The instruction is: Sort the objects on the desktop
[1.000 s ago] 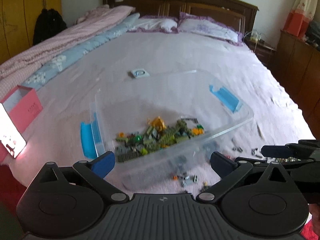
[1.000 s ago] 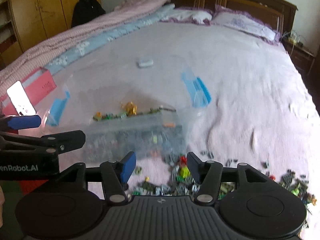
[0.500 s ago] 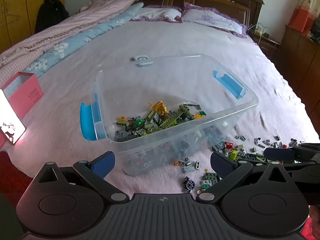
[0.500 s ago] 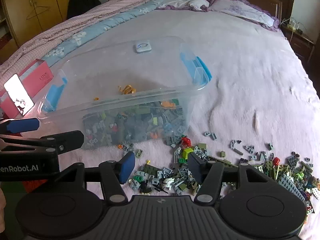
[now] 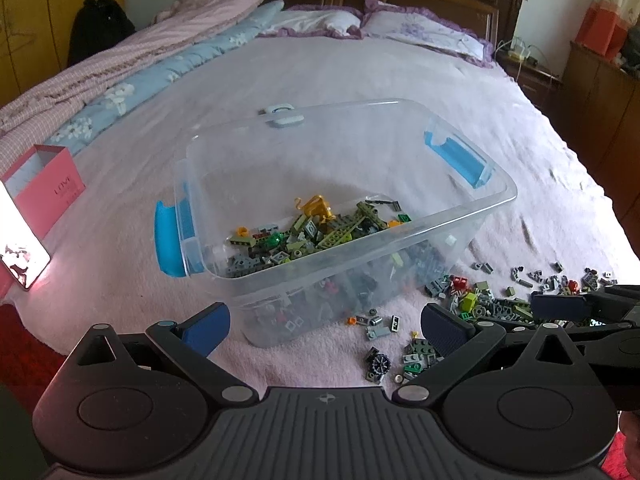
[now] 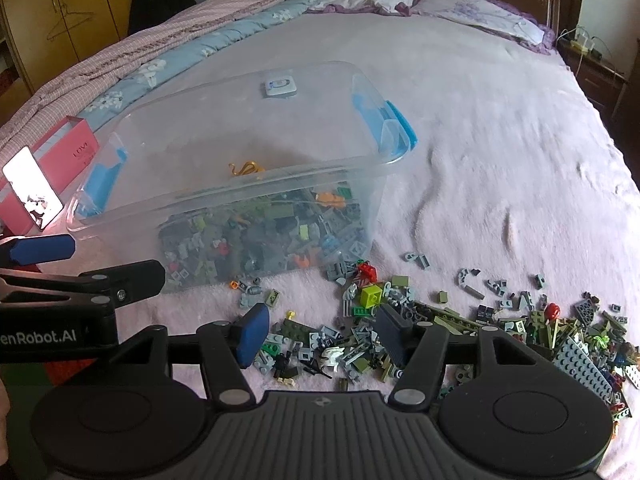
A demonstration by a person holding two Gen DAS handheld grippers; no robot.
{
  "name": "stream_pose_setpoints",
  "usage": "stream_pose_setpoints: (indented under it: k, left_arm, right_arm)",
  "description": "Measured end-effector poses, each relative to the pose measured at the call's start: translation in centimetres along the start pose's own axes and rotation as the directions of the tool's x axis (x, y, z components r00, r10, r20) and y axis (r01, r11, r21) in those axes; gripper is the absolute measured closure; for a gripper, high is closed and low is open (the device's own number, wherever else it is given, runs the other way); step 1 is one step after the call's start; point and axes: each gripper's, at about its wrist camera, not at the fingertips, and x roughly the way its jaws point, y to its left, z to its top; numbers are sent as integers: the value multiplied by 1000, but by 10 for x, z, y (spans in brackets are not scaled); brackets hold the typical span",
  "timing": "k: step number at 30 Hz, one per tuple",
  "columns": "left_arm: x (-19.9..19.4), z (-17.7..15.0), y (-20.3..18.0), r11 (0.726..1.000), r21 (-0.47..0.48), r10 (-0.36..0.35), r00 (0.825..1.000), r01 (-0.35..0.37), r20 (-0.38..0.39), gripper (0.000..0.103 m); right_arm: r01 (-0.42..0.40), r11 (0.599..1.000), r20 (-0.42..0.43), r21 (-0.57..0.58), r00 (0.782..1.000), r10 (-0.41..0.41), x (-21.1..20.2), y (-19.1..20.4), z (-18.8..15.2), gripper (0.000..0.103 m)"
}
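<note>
A clear plastic bin [image 5: 436, 236] with blue handles stands on the bed, holding a heap of small building bricks [image 5: 316, 236]; it also shows in the right wrist view [image 6: 224, 200]. Loose bricks [image 6: 420, 320] are scattered on the pink bedspread to its right and in front. My left gripper [image 5: 324, 328] is open and empty, just in front of the bin's near wall. My right gripper [image 6: 320, 332] is open and empty, low over the scattered bricks, with a lime-green brick [image 6: 371, 296] just ahead of it.
A pink box [image 5: 44, 188] and a bright phone-like screen [image 5: 20, 236] lie at the left bed edge. A small white device [image 6: 279, 86] lies beyond the bin. Folded quilts and pillows [image 5: 424, 32] are at the back, with a wooden cabinet [image 5: 600, 92] at right.
Both views have dropped lower and closer to the bed. The scattered bricks, barely visible a second ago, now lie in plain view under the right gripper. The jaws stay open.
</note>
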Motion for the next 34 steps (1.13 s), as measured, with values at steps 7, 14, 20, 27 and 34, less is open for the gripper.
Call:
stream_pose_setpoints:
  k: [7, 14, 20, 27, 34]
  left_arm:
    - [3, 0, -1, 1000, -1, 0, 1000, 0, -8, 0]
    - [4, -1, -2, 1000, 4, 5, 1000, -5, -9, 0]
    - [4, 0, -2, 1000, 7, 11, 1000, -11, -10, 0]
    - [3, 0, -4, 1000, 20, 23, 1000, -23, -3, 0]
    - [1, -1, -7, 999, 32, 30, 999, -30, 15, 0]
  right_arm:
    - [3, 1000, -3, 0, 1000, -3, 1, 0, -1, 41]
    - [5, 1000, -5, 2, 1000, -5, 2, 0, -1, 40]
    - [8, 1000, -8, 0, 1000, -8, 2, 0, -1, 40]
    - [6, 1000, -10, 3, 1000, -6, 2, -1, -2, 40]
    - [-1, 1000, -8, 17, 1000, 1, 2, -3, -3, 40]
